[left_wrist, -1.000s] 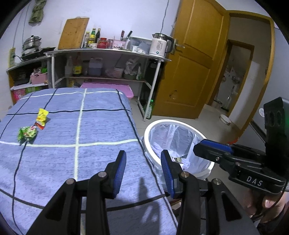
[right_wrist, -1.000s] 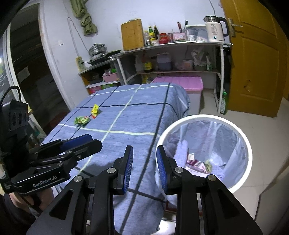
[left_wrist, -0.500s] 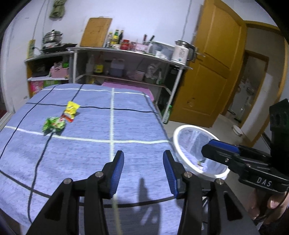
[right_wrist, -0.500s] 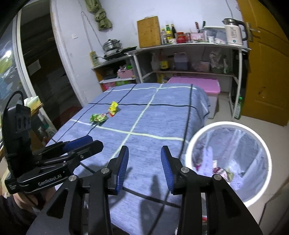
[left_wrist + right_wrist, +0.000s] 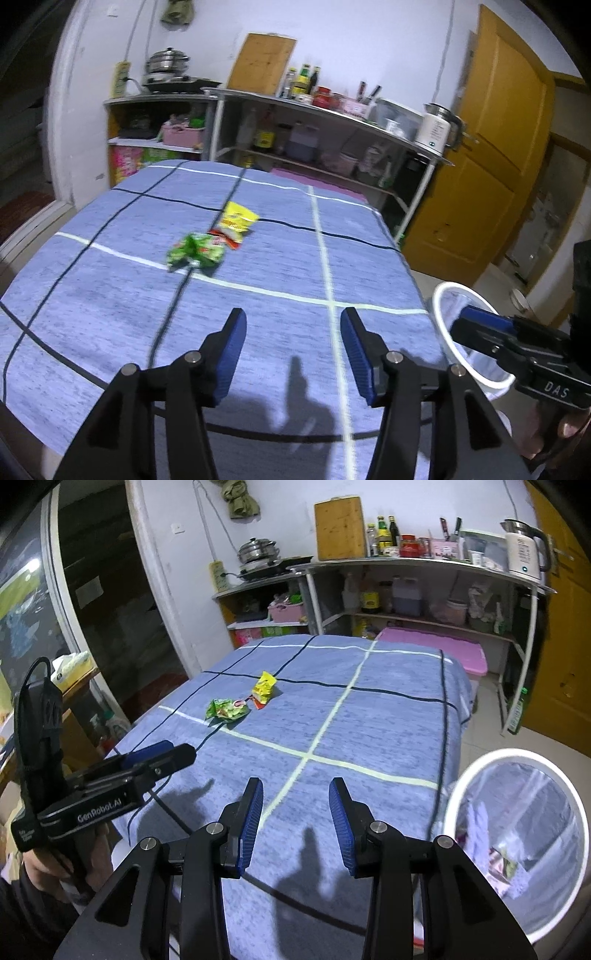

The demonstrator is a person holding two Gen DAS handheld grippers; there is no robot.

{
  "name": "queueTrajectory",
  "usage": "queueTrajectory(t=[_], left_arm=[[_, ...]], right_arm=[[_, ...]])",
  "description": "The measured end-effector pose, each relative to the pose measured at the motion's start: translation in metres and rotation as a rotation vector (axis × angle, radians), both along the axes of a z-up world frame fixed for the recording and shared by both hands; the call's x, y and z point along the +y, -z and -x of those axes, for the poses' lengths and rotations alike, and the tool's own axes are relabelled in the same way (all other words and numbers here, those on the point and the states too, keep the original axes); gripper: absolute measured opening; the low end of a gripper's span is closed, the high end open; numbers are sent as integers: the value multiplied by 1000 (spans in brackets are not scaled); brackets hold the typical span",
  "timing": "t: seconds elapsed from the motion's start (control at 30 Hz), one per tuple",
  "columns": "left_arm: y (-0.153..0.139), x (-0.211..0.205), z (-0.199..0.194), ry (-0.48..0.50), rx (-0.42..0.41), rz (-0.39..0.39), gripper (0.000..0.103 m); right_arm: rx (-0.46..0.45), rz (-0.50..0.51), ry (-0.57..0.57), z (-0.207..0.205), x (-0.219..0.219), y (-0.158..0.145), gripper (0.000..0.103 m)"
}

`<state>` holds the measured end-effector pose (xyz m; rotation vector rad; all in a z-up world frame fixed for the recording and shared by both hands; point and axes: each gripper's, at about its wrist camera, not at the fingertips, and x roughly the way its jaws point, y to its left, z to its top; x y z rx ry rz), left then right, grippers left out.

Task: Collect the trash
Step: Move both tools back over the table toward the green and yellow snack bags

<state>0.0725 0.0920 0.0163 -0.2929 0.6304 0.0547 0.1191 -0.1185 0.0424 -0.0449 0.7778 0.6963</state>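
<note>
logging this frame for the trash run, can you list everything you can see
green wrapper: 1, green, crumpled on the cloth, far left part
yellow wrapper: 1, yellow with red, just beyond the green one
tablecloth: 1, blue with black and pale lines, covers the table
trash bin: 1, white rim with clear liner, on the floor right of the table, some trash inside
storage box: 1, pink lid, behind the table
shelving: metal, back wall, holds bottles and jars
cutting board: 1, wooden, leaning on the wall
kettle: 1, white, shelf right end
steamer pot: 1, steel, on the stove
door: 1, yellow-brown, right
left gripper: open, empty, above the cloth
right gripper: open, empty, above the cloth
</note>
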Motion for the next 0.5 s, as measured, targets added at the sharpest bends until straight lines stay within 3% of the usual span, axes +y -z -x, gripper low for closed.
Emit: queueTrajectory(t=[0.23, 0.5], left_arm=[[9, 36, -18, -69, 21, -11, 61], [21, 66, -53, -93, 46, -33, 65]], right_arm=[[13, 9, -44, -16, 27, 5, 39], [32, 22, -66, -37, 51, 11, 47]])
